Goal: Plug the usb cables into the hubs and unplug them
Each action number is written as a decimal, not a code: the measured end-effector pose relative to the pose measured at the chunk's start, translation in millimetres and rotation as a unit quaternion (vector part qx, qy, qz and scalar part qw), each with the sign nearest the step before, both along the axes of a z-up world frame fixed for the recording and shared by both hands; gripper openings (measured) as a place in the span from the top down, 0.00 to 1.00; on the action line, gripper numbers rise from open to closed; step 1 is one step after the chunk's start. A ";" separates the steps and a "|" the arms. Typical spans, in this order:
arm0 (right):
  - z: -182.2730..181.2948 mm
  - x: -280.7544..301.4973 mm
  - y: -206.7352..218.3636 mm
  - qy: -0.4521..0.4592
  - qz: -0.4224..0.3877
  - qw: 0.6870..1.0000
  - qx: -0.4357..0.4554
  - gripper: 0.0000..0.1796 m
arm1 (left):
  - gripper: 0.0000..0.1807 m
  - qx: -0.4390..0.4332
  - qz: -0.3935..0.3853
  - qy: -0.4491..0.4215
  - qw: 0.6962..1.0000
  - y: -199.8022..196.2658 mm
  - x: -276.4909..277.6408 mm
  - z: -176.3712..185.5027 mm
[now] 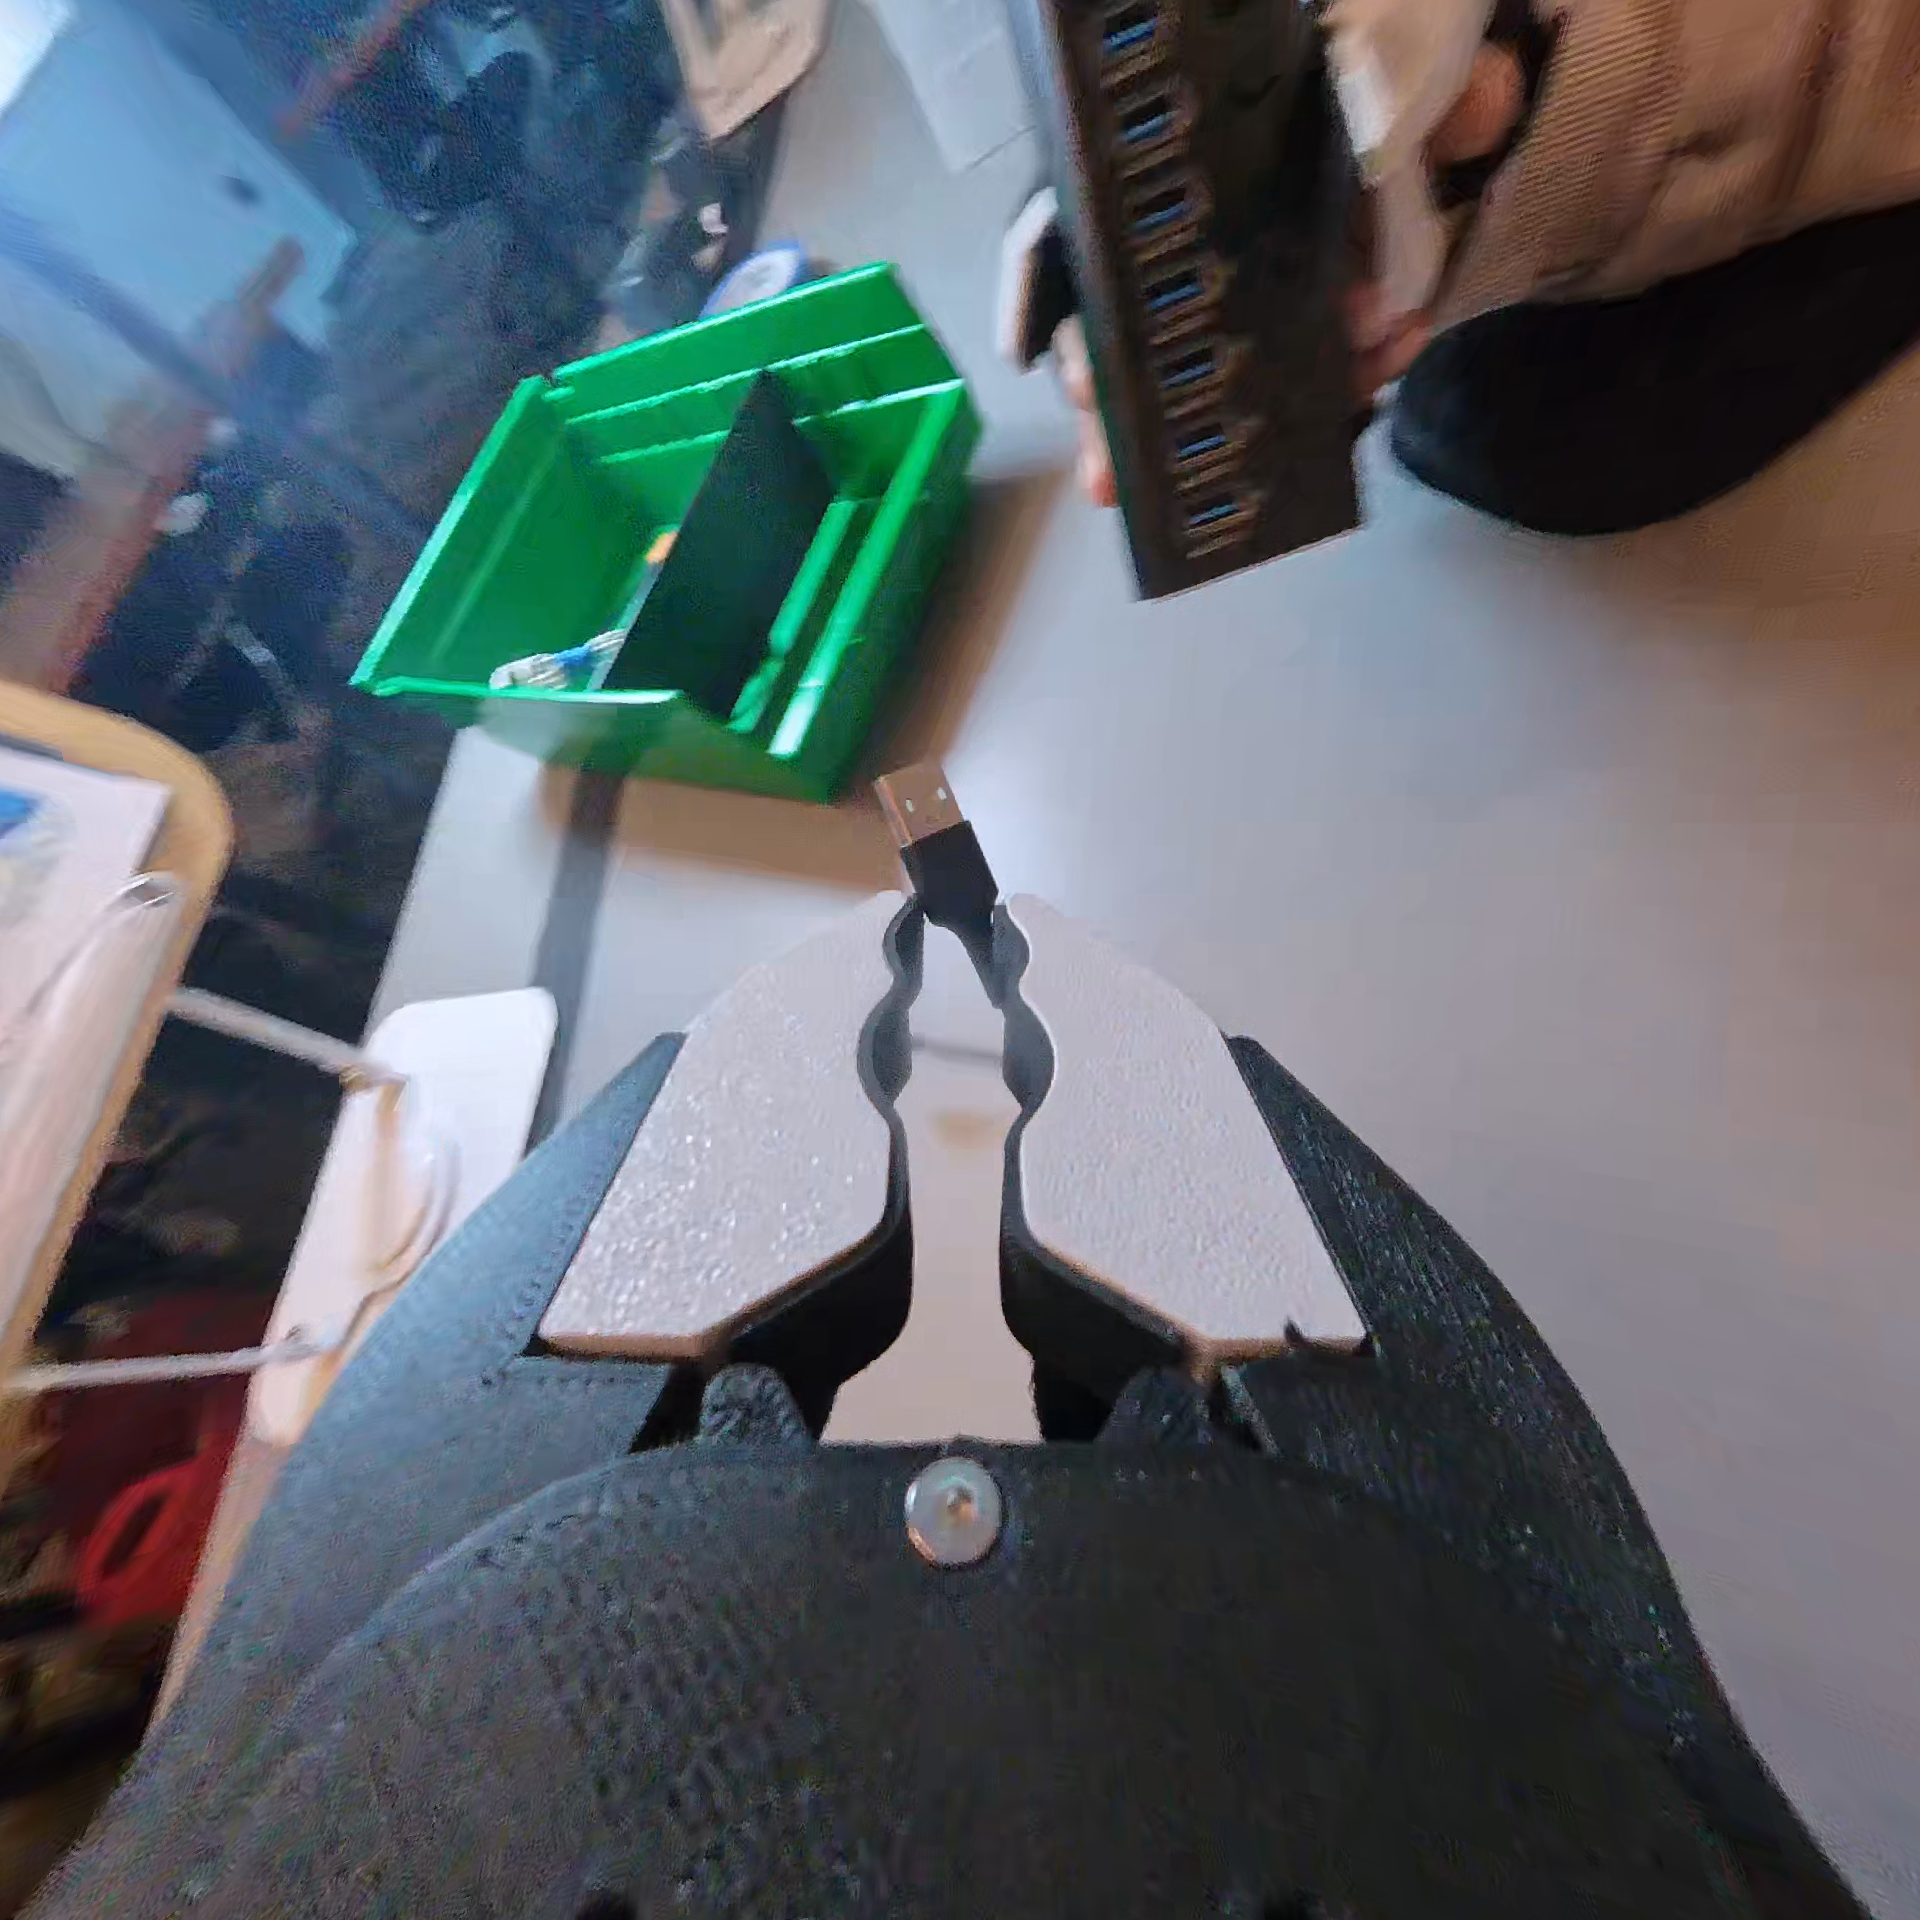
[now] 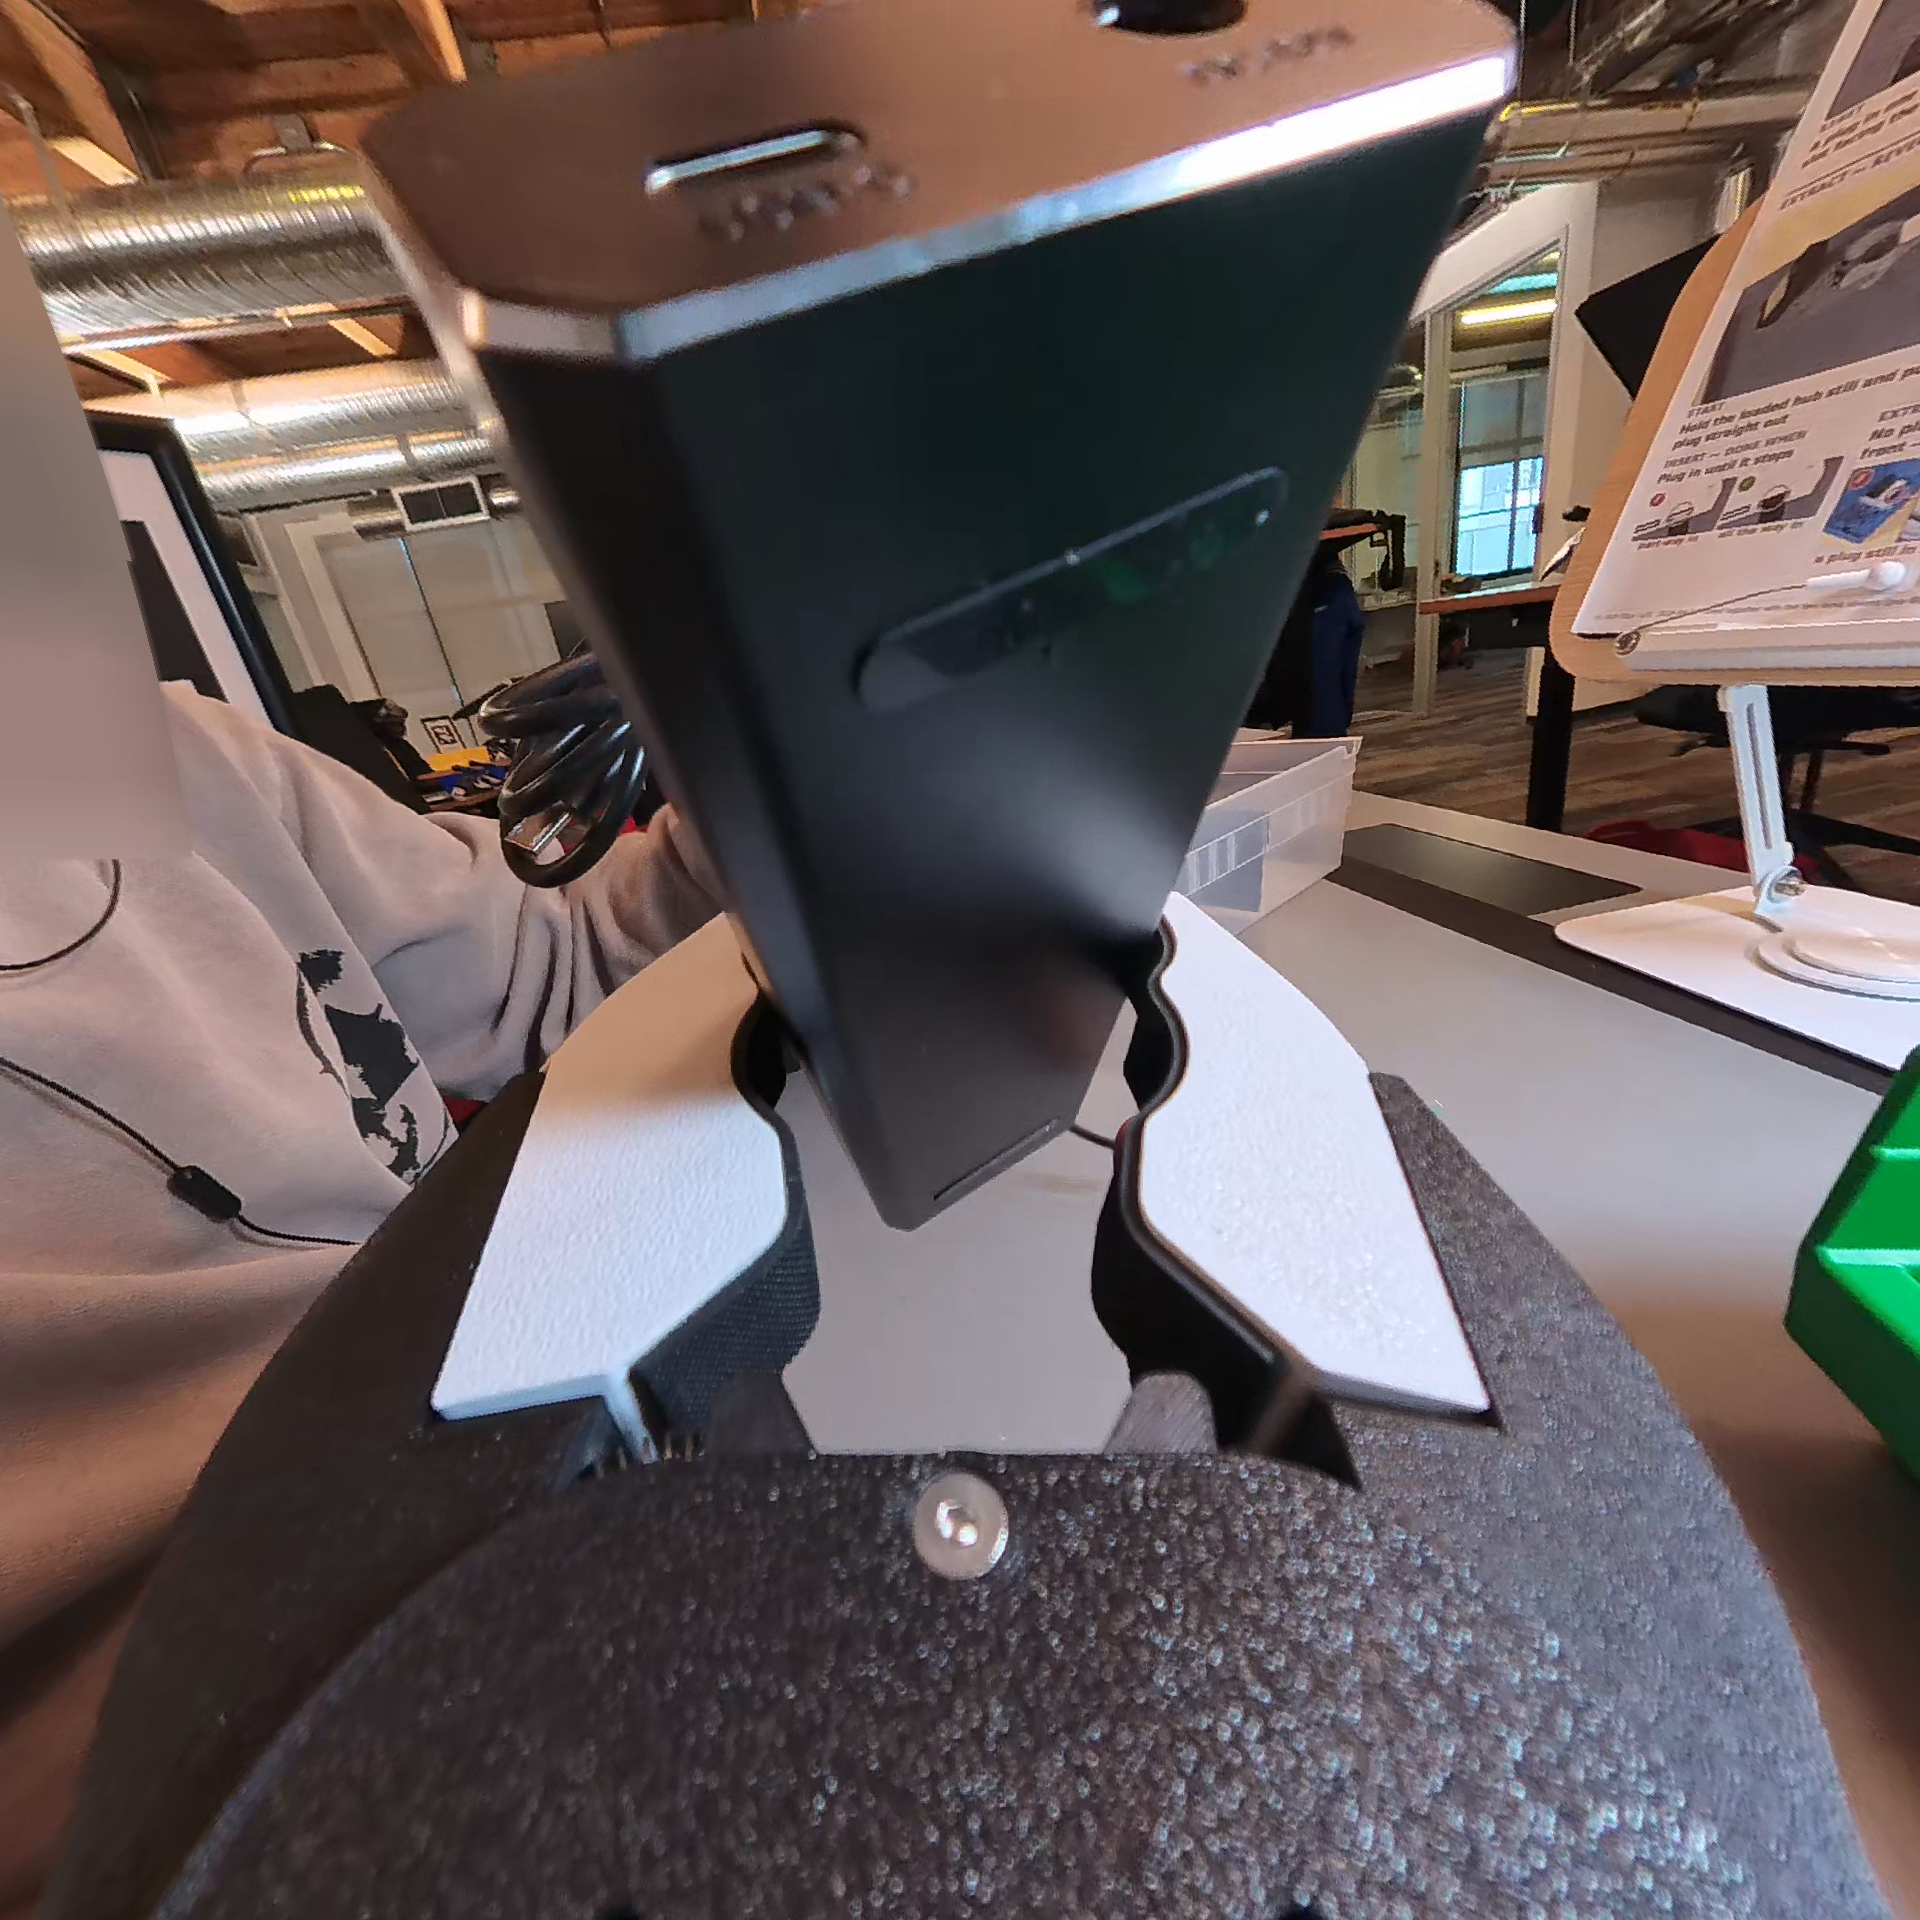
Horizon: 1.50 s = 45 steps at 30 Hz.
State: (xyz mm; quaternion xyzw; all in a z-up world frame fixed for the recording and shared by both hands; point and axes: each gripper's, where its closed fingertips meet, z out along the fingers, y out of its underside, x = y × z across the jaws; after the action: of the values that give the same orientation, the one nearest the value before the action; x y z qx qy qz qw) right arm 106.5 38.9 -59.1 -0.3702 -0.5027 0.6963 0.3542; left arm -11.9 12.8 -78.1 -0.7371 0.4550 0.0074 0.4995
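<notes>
My left gripper (image 1: 956, 914) is shut on a black USB plug (image 1: 940, 847), whose metal end points up and away. A black USB hub (image 1: 1195, 312) with a row of blue ports hangs above the table at the upper right. It is apart from the plug, with its ports turned toward it. My right gripper (image 2: 951, 935) is shut on the hub (image 2: 935, 623), which stands tilted between the white fingers (image 2: 623, 1195). A coiled black cable (image 2: 566, 769) with a loose plug shows behind the hub on the left.
A green divided bin (image 1: 675, 540) sits on the grey table (image 1: 1455, 935) beyond the plug; its corner also shows in the right wrist view (image 2: 1860, 1268). A clear plastic box (image 2: 1278, 810) and a white stand (image 2: 1766, 935) holding an instruction sheet are at the right. A person's sleeve (image 2: 260, 935) is at the left. Tip to tip, the grippers are about 12 centimeters apart.
</notes>
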 end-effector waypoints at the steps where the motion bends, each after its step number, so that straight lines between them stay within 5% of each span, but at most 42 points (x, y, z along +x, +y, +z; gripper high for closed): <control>1: -0.5 -0.4 0.1 -0.001 0.000 1.000 -0.001 0.64 | 0.94 -0.034 -0.045 -0.014 0.998 -12.3 15.7 -6.3; 6: -1.6 -0.8 -0.6 -0.003 -0.001 1.000 0.001 0.64 | 0.87 -0.154 -0.149 -0.055 0.975 -42.8 51.4 -34.7; 17: -4.8 -1.6 6.7 -0.010 -0.020 1.000 0.009 0.64 | 0.87 -0.361 -0.119 0.064 0.922 -74.7 72.5 -141.9; 28: -9.5 -4.5 11.2 -0.016 -0.025 1.000 0.000 0.64 | 0.92 -0.320 -0.035 0.019 0.947 -84.3 91.4 -152.5; 34: -9.2 -3.2 6.1 -0.015 -0.012 1.000 0.001 0.64 | 0.96 -0.294 -0.043 -0.019 0.955 -72.7 82.6 -144.3; 38: -15.3 -7.1 3.3 -0.029 -0.023 0.999 0.036 0.64 | 0.96 -0.236 -0.012 -0.088 0.968 -43.2 63.0 -92.1; 45: -33.5 -23.2 -9.0 -0.064 -0.073 0.984 0.148 0.64 | 0.97 -0.134 -0.019 -0.034 0.990 -2.8 69.9 -20.2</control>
State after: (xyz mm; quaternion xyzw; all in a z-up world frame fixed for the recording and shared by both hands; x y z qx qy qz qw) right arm 83.3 30.0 -92.5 -0.3935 -0.5932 0.5612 0.4222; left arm 58.0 10.0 -98.3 -0.7883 0.4488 -0.0885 0.4116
